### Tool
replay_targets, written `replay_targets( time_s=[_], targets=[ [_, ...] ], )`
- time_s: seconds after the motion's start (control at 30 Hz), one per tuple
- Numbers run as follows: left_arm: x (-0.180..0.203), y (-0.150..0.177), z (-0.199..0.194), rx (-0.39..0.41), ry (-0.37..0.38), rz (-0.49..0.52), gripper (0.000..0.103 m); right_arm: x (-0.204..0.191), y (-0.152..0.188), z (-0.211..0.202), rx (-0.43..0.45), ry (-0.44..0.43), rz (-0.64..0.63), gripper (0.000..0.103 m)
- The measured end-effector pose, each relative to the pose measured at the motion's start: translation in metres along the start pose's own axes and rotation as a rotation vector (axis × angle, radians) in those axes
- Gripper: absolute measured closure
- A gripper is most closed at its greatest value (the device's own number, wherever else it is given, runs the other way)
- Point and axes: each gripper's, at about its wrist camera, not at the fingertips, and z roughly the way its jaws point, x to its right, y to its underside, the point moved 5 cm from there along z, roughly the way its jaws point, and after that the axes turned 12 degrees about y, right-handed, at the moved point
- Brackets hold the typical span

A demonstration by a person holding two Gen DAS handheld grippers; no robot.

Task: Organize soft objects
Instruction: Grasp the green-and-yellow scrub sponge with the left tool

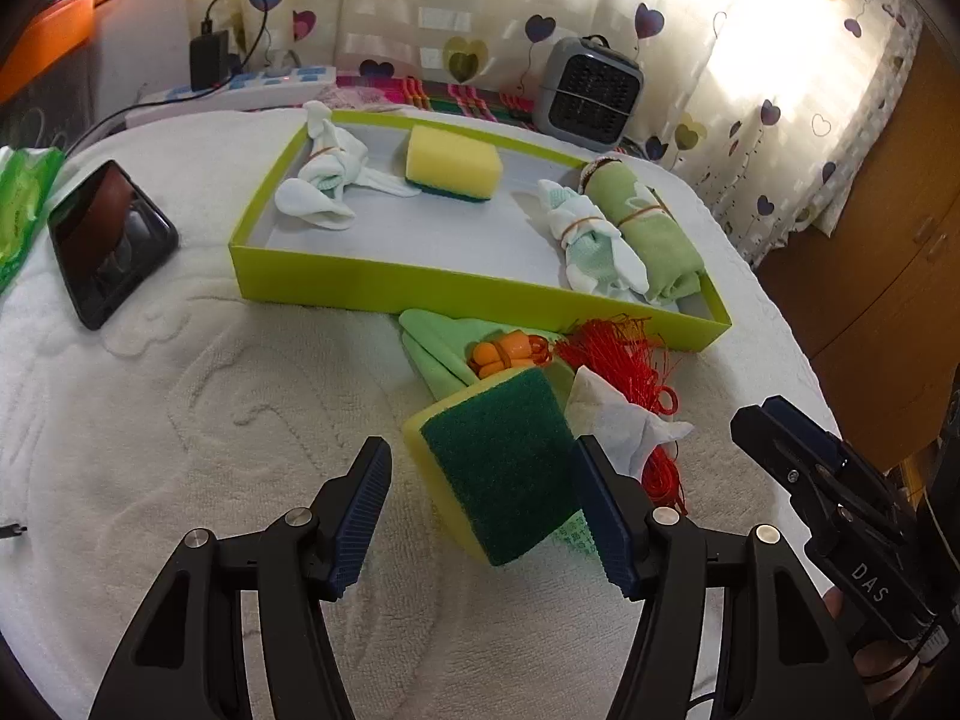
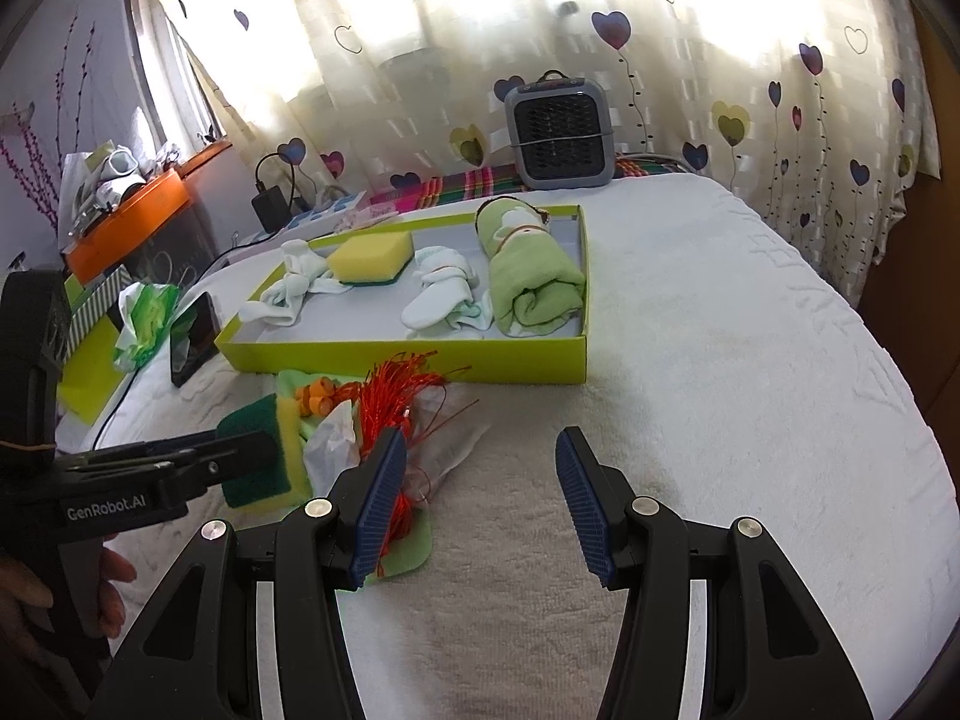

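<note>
left gripper [image 1: 480, 510]: jaws spread around tilted sponge [image 1: 501, 462], grip not clear | right gripper [image 2: 474, 501]: open, empty | tray [image 1: 474, 291]: 1 sponge inside

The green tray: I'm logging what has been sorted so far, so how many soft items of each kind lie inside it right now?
In the green tray:
Sponges: 1, yellow sponge
White sock bundles: 2, left bundle and right bundle
Rolled green towels: 1, green towel
Total: 4
</note>
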Motion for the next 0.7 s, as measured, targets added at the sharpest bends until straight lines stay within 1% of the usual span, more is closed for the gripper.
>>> replay_targets(
  time_s=[0.27, 0.33, 0.43, 0.5, 0.53, 0.57, 0.63, 0.7],
  targets=[
    [0.000, 0.002, -0.002, 0.010, -0.005, 0.003, 0.042, -0.003, 0.001, -0.002, 0.002, -0.012, -0.011, 0.050],
    [0.000, 0.002, -0.003, 0.015, 0.014, 0.003, 0.050, -0.004, 0.001, -0.003, 0.004, -0.013, -0.016, 0.050],
    [0.001, 0.003, -0.004, 0.019, 0.031, -0.003, 0.055, -0.006, 0.001, -0.003, 0.003, -0.013, -0.023, 0.050],
    [0.001, 0.002, -0.005, 0.025, 0.032, -0.001, 0.061, -0.007, 0.000, -0.002, -0.002, -0.014, -0.024, 0.050],
    [0.001, 0.002, -0.006, 0.029, 0.036, -0.005, 0.066, -0.007, 0.000, -0.003, -0.002, -0.017, -0.025, 0.050],
    [0.001, 0.001, -0.009, 0.038, 0.040, -0.009, 0.066, -0.008, 0.000, -0.003, -0.002, -0.017, -0.027, 0.050],
    [0.000, 0.001, -0.012, 0.044, 0.044, -0.008, 0.070, -0.010, 0.000, -0.004, 0.000, -0.016, -0.033, 0.050],
    [-0.001, 0.002, -0.013, 0.046, 0.050, -0.009, 0.070, -0.012, 0.000, -0.004, 0.001, -0.012, -0.040, 0.050]
  ],
)
